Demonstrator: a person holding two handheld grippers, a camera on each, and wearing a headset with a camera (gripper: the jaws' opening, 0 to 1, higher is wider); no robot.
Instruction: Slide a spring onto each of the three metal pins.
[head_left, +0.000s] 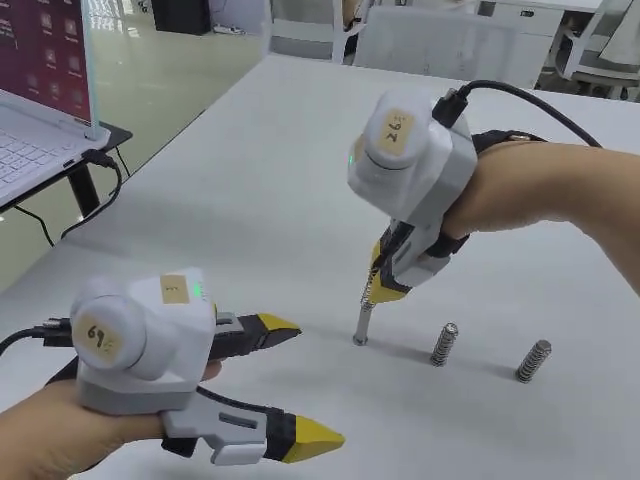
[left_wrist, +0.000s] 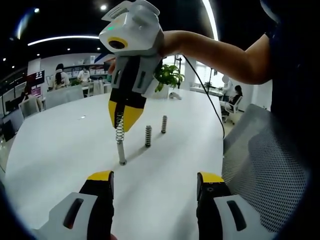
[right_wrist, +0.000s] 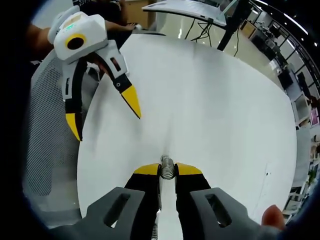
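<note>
My right gripper (head_left: 385, 275) points down, shut on a spring (head_left: 372, 289) whose lower end sits over the top of a bare metal pin (head_left: 362, 322) standing on the white table (head_left: 250, 200). To the right of that pin stand two more pins, each with a spring on it (head_left: 444, 344) (head_left: 533, 360). The left gripper view shows the right gripper (left_wrist: 125, 117), the held spring (left_wrist: 120, 131), the pin (left_wrist: 121, 152) and both sprung pins (left_wrist: 148, 136) (left_wrist: 163, 124). The spring (right_wrist: 168, 167) sits between the right gripper's yellow tips (right_wrist: 168, 171). My left gripper (head_left: 305, 385) (left_wrist: 155, 180) (right_wrist: 102, 112) is open and holds nothing, left of the pins.
An open laptop (head_left: 40, 90) stands on a side stand to the left, with a cable hanging below. A grey mesh chair (left_wrist: 270, 165) is close on the near side of the table. More chairs and desks with people lie beyond the far edge.
</note>
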